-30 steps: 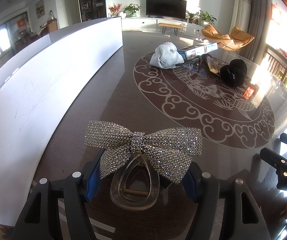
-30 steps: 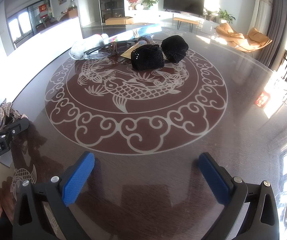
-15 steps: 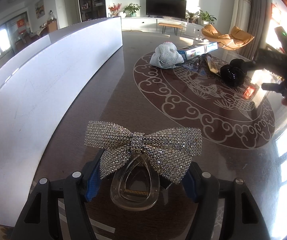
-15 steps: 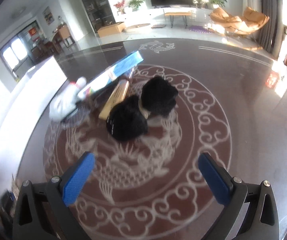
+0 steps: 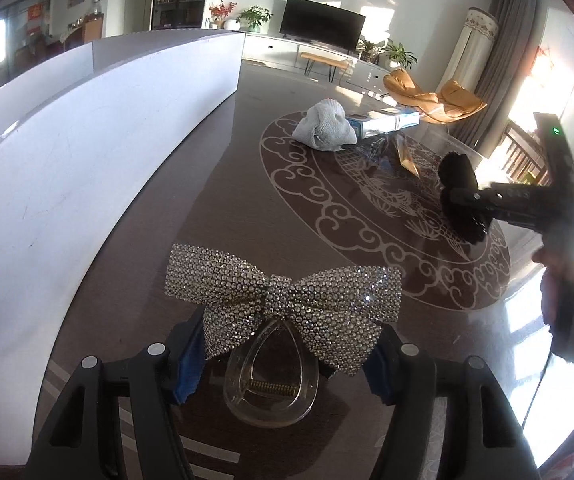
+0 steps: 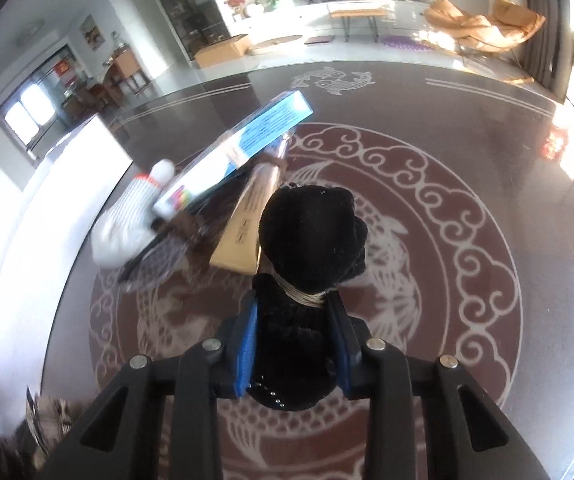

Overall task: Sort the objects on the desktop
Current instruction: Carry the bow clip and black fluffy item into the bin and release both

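Right gripper (image 6: 294,334): jaws pinching the near lobe of a black plush bow (image 6: 307,264). Bow's long axis runs straight out along the fingers; its tied waist sits just past the fingertips, and the far lobe points away toward the pile. Whether it is clear of the bench (image 6: 467,344) cannot be told.

Left gripper (image 5: 283,354): jaws closed on the clear clip under the rhinestone bow (image 5: 283,300), whose long axis lies crosswise to the fingers.

Beyond the plush bow, touching or just beside it: tan box (image 6: 247,236), blue box (image 6: 247,140), white knit item (image 6: 127,220). Right hand is nearer the pile. Judgement: lift straight back, avoiding the tan box.
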### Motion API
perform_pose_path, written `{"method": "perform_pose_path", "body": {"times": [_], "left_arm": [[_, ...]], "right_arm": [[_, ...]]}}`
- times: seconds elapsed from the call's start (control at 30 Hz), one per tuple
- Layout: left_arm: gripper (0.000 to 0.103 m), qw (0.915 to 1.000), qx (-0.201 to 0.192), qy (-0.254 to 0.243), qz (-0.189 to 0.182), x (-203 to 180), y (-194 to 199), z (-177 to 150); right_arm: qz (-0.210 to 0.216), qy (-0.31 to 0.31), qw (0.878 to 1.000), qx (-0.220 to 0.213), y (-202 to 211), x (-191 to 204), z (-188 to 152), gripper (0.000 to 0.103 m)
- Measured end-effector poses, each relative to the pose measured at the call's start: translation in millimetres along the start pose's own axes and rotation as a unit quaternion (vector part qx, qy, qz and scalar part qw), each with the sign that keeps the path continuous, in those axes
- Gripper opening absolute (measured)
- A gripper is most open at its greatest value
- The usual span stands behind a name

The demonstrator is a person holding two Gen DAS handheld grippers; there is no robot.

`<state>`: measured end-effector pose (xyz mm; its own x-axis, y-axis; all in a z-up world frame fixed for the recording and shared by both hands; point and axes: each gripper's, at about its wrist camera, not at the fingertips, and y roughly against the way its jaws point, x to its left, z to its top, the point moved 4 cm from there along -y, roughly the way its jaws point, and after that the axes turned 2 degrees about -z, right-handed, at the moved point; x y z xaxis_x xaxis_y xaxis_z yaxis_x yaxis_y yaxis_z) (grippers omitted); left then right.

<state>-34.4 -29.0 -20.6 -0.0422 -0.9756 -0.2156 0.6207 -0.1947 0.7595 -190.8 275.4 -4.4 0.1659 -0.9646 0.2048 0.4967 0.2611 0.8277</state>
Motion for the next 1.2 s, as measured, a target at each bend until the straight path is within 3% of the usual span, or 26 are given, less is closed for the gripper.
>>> {"method": "perform_pose_path", "body": {"times": [0.2, 0.37, 0.57, 0.67, 0.73, 0.83, 0.9, 1.0, 1.1, 1.13, 1.17, 1.2], "left_arm": [[0.061, 0.9993, -0.026, 0.014, -0.022, -1, 15, 3], [0.06, 0.9969, -0.054, 0.036, -0.043, 3, 40, 8], [0.06, 0.9911, -0.092, 0.077, -0.057, 28, 103, 35], [0.06, 0.9906, -0.1, 0.089, -0.029, 67, 132, 58], [0.06, 0.9904, -0.102, 0.094, 0.011, 100, 144, 69], [0.06, 0.9876, -0.084, 0.12, 0.058, 157, 152, 78], [0.06, 0.9847, -0.062, 0.14, 0.084, 189, 148, 78], [0.06, 0.9831, -0.016, 0.151, 0.103, 219, 131, 73], [0.063, 0.9822, 0.042, 0.15, 0.105, 229, 106, 63], [0.065, 0.9819, 0.048, 0.138, 0.121, 227, 102, 62], [0.074, 0.9821, 0.05, 0.123, 0.134, 225, 100, 62], [0.078, 0.9828, 0.05, 0.116, 0.135, 223, 98, 61]], "right_arm": [[0.036, 0.091, 0.995, -0.008, 55, 20, -69, 0.033], [0.044, 0.142, 0.989, -0.02, 76, 36, -94, 0.033], [0.082, 0.182, 0.979, -0.029, 89, 85, -82, 0.033], [0.126, 0.192, 0.972, -0.042, 94, 138, -51, 0.033], [0.162, 0.2, 0.965, -0.045, 94, 183, -29, 0.033], [0.205, 0.224, 0.951, -0.058, 92, 261, 1, 0.033], [0.208, 0.251, 0.943, -0.065, 81, 313, 16, 0.033], [0.172, 0.307, 0.934, -0.059, 47, 375, 28, 0.034], [0.13, 0.339, 0.932, -0.013, -1, 408, 28, 0.035], [0.124, 0.339, 0.933, 0.011, -17, 413, 25, 0.04], [0.115, 0.336, 0.934, 0.03, -30, 415, 23, 0.045], [0.104, 0.333, 0.936, 0.045, -41, 415, 21, 0.063]]}}
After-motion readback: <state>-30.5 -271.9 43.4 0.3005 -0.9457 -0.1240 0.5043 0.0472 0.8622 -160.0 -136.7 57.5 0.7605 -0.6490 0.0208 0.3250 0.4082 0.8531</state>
